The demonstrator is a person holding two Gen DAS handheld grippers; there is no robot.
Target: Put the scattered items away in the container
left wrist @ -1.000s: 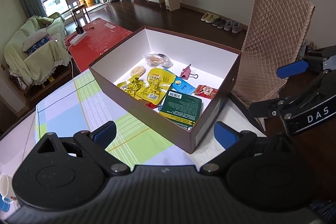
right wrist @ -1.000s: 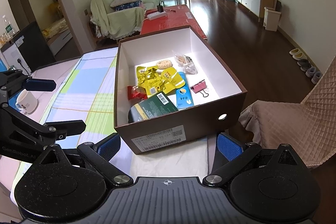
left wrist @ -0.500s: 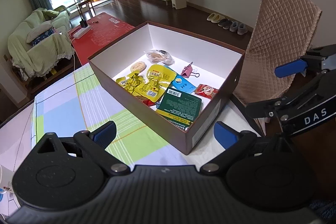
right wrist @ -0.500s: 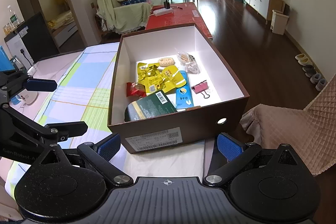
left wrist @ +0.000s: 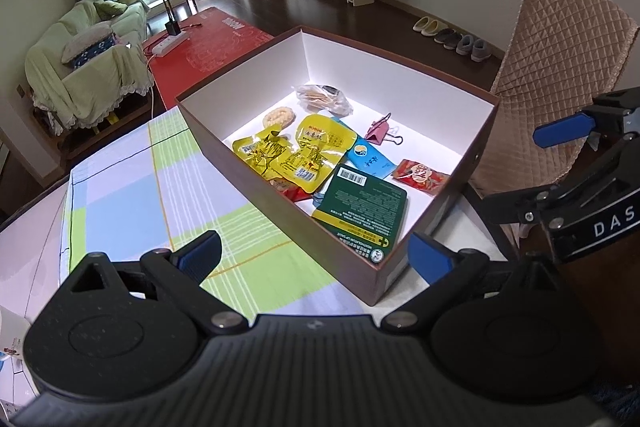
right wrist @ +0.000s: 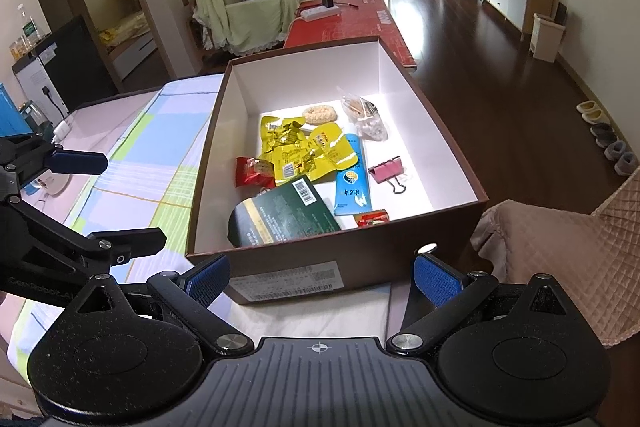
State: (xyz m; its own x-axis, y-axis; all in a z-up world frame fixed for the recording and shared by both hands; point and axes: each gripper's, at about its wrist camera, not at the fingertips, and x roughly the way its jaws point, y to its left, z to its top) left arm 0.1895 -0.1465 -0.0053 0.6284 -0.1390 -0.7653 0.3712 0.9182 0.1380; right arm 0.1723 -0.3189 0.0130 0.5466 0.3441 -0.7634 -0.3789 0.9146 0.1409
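A brown cardboard box (left wrist: 256, 183) with a white inside stands on the checked tablecloth. In it lie a green packet (left wrist: 360, 207), yellow packets (left wrist: 296, 155), a blue sachet (left wrist: 368, 161), a pink binder clip (left wrist: 378, 133), a red snack (left wrist: 420, 175) and a clear bag (left wrist: 324, 99). My left gripper (left wrist: 316, 259) is open and holds nothing, at the box's near left corner. My right gripper (right wrist: 322, 277) is open too, just short of the box's labelled end wall (right wrist: 320, 263). Each gripper shows in the other's view: right gripper (left wrist: 532, 167), left gripper (right wrist: 116, 203).
A chair with a quilted beige cover (left wrist: 560, 67) stands close to the box's right side. A white mug (right wrist: 52, 181) sits on the tablecloth (left wrist: 160, 187) at the far left. A red slab (left wrist: 216, 39) lies beyond the table's far edge.
Both views have shifted a little around the box, and the right view now looks down into it from higher. Both grippers stayed open and the box's contents have not moved.
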